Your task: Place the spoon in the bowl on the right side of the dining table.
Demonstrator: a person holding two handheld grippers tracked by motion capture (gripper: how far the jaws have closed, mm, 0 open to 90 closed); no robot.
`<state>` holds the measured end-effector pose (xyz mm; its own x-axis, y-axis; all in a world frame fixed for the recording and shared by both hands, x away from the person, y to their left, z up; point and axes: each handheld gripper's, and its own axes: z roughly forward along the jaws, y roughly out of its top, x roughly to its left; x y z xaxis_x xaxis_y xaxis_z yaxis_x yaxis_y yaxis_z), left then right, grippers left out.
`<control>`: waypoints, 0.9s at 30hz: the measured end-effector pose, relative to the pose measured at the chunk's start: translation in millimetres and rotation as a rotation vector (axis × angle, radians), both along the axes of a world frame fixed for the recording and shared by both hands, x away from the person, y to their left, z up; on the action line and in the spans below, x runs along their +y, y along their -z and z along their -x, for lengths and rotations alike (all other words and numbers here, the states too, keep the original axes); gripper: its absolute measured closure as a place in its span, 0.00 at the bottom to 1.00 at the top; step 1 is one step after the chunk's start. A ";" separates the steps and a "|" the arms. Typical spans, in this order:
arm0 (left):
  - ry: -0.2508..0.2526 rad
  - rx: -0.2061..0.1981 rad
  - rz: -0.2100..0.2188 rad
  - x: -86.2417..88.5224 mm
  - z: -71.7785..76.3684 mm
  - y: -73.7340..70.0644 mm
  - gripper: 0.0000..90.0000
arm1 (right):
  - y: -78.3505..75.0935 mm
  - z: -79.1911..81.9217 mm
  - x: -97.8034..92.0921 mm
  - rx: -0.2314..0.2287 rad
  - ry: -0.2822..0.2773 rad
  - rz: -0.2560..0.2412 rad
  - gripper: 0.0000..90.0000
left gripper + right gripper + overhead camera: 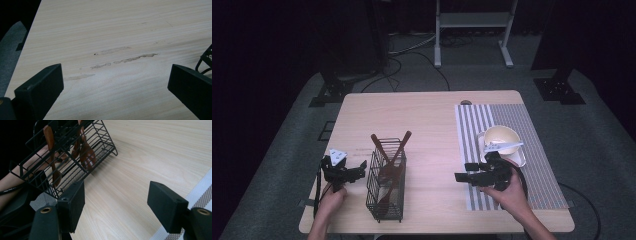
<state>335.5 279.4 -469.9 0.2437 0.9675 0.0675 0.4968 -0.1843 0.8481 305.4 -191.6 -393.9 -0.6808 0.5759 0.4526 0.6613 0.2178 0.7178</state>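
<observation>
A black wire basket (384,192) stands near the table's front, left of centre, holding wooden spoons (401,146) that lean out of its top. My left gripper (360,169) is open just left of the basket, low over bare wood, with nothing between its jaws (115,75). A corner of the basket (206,58) shows beside its right jaw. My right gripper (463,172) is open at the left edge of a striped placemat (537,165), pointing toward the basket. Past its empty jaws (116,195) I see the basket (72,173) and the wooden spoons (86,153).
On the placemat, just behind my right hand, a cream bowl (501,135) sits on a white tray (520,160) with a pale utensil (508,146) across it. The wooden table (422,120) is bare at the back. A stand (472,20) rises beyond.
</observation>
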 end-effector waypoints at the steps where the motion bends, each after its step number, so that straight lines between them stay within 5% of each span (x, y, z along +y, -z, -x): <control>1: 0.001 0.000 -0.001 -0.1 -0.1 0.0 0.00 | -1.3 -0.8 0.9 0.002 -0.002 0.000 0.32; 27: 0.003 0.002 0.000 -0.1 -0.3 0.0 0.00 | -17.8 -22.2 23.2 0.011 -0.037 0.003 0.32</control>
<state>335.8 279.3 -469.9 0.2464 0.9669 0.0665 0.4982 -0.1852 0.8470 327.6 -168.4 -376.0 -0.6965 0.5521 0.4583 0.6607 0.2444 0.7098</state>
